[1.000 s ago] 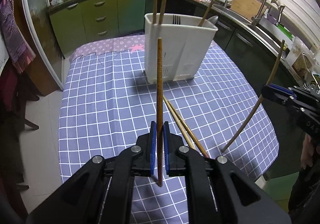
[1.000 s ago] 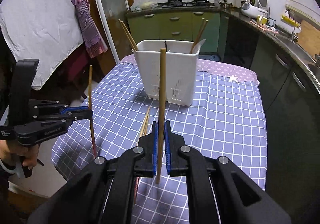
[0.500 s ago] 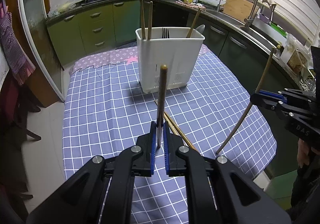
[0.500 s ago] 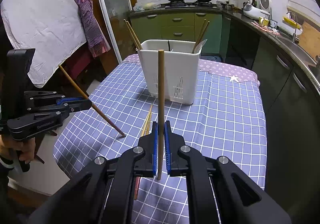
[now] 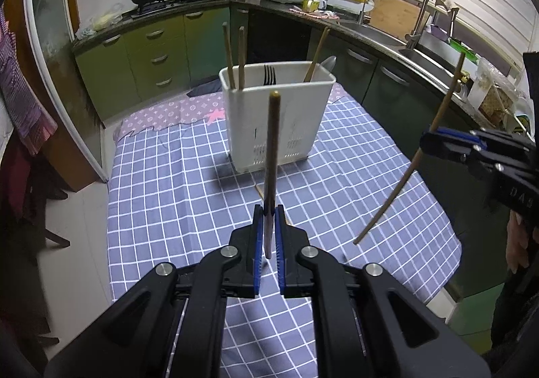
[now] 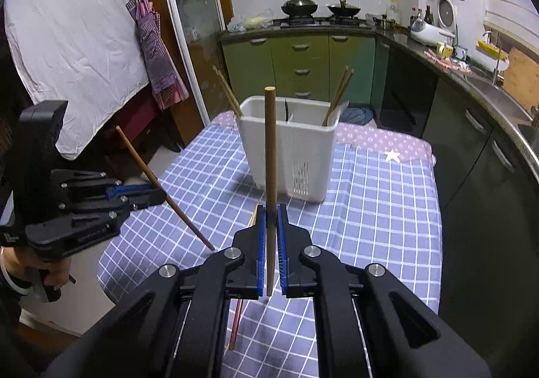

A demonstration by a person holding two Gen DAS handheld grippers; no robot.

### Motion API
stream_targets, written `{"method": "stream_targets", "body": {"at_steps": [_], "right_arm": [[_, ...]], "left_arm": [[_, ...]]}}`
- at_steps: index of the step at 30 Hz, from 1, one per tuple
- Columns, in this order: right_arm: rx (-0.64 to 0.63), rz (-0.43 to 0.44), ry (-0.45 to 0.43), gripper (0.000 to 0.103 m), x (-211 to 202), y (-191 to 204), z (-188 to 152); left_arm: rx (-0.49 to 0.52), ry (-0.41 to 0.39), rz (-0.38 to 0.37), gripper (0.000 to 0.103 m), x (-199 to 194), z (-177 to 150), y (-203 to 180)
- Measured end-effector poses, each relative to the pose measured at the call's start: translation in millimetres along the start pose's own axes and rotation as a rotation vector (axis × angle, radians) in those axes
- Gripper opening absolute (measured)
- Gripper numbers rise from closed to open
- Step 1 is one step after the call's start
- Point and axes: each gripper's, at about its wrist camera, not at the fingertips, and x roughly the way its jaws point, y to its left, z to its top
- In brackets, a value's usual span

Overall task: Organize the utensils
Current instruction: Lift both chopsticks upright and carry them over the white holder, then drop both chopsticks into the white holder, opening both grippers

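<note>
Both chopsticks have risen clear of the tabletop [image 5: 168, 209]; left tongs [image 5: 267, 236] and right tongs [image 6: 270, 243] each pinch one upright, ready for the holder [image 5: 279, 115] ahead.

A brown chopstick [image 5: 272, 155] stands clamped upright in each gripper; the white holder [image 5: 278, 122], holding chopsticks and a fork, sits just beyond.

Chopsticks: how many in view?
7 chopsticks at least: one in the left tool, one in the right tool, four in the holder, one on the table; another may hide behind the tools.
</note>
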Motion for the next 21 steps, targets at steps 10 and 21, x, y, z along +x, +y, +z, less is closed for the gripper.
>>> {"method": "stream_targets", "body": {"at_steps": [10, 21], "right_arm": [[0.007, -0.003, -0.145, 0.007, -42, -8, 79], [0.042, -0.051, -0.328, 0.007, -38, -29, 170]], "left_arm": [[0.033, -0.128, -0.020, 0.007, -43, 72, -15], [0.034, -0.338, 0.049, 0.007, -59, 154, -20]]}}
